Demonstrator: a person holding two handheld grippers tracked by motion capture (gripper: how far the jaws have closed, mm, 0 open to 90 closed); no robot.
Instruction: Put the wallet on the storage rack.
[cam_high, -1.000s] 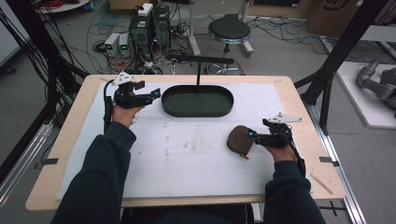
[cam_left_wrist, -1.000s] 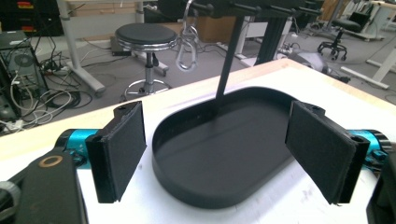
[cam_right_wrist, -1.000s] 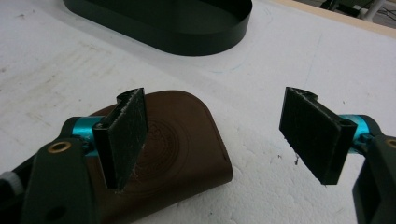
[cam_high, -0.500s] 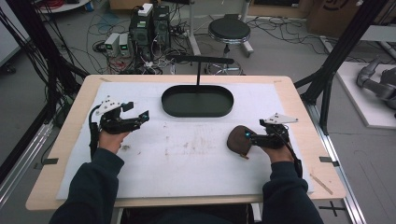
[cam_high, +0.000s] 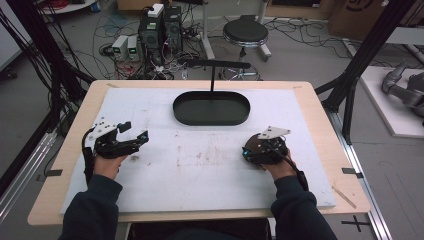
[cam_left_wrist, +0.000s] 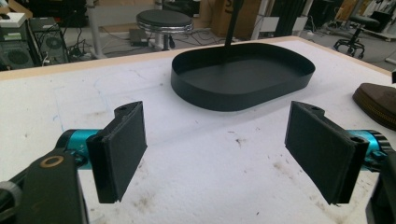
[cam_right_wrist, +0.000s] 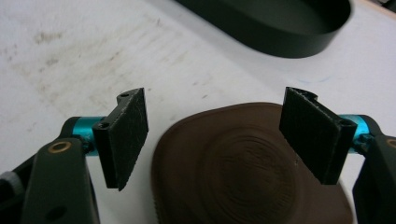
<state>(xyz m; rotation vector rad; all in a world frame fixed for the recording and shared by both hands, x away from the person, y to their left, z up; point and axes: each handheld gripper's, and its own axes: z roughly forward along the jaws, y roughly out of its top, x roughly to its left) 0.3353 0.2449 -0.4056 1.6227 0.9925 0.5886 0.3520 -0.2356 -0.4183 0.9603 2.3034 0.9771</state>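
A brown, round zipped pouch (cam_right_wrist: 247, 168) lies on the white mat, right of centre. My right gripper (cam_right_wrist: 217, 135) hovers just over it, open, with one jaw on each side and neither pad touching it. From above, the right gripper (cam_high: 248, 150) covers most of the pouch (cam_high: 254, 141). My left gripper (cam_high: 134, 131) is at the left of the mat, open and holding nothing, pointing toward the middle. In the left gripper view its jaws (cam_left_wrist: 215, 149) stand wide over bare mat, with the pouch (cam_left_wrist: 378, 100) at the right edge.
A black oval tray (cam_high: 211, 123) sits at the back centre of the mat, with nothing in it (cam_left_wrist: 243, 100). A black T-shaped stand (cam_high: 212, 75) rises behind it. The white mat (cam_high: 200, 160) carries brown stains. Cables, computers and a stool lie beyond the table.
My left hand has come back from beside the tray toward the near left of the mat and dropped lower. My right gripper has slid left over the brown pouch.
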